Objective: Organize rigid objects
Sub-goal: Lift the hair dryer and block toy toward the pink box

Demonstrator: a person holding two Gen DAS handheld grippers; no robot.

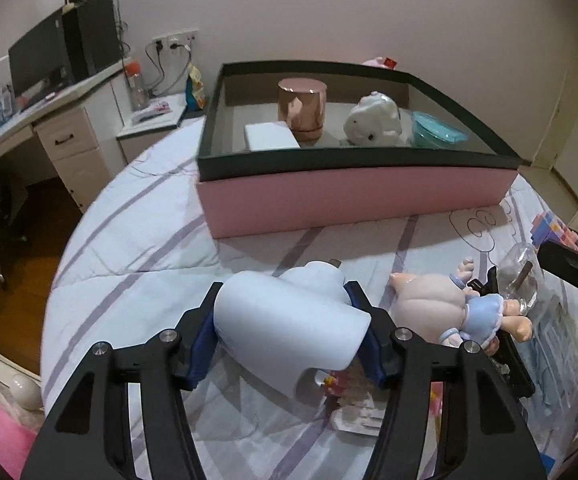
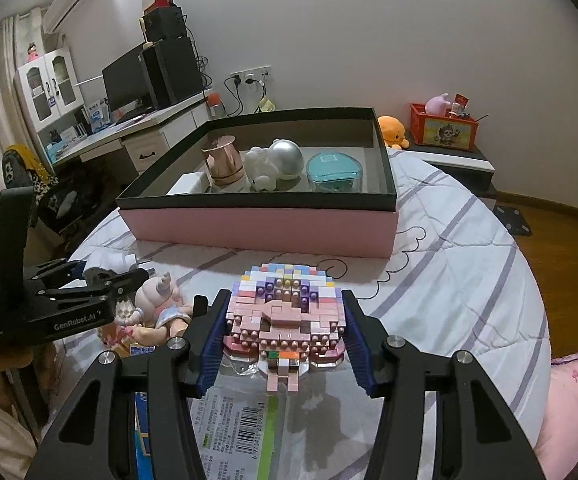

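Note:
My left gripper (image 1: 285, 312) is shut on a pale blue plastic device (image 1: 289, 320) and holds it above the bed. My right gripper (image 2: 283, 316) is shut on a pink block-built figure (image 2: 285, 312), low over a printed plastic bag (image 2: 245, 424). A pink box with a black rim (image 1: 353, 196) stands ahead on the bed. It holds a copper cylinder (image 1: 301, 109), a white pad (image 1: 271, 137), a white figurine (image 1: 375, 120) and a teal case (image 1: 437, 130). A baby doll in a blue dress (image 1: 453, 308) lies to the right of my left gripper.
A clear glass piece (image 1: 523, 276) lies beside the doll. The bed has a white quilt with purple stripes (image 2: 461, 276). A desk with a monitor (image 2: 129, 80) stands at the left. A red crate (image 2: 443, 128) and an orange plush (image 2: 395, 130) sit behind the box.

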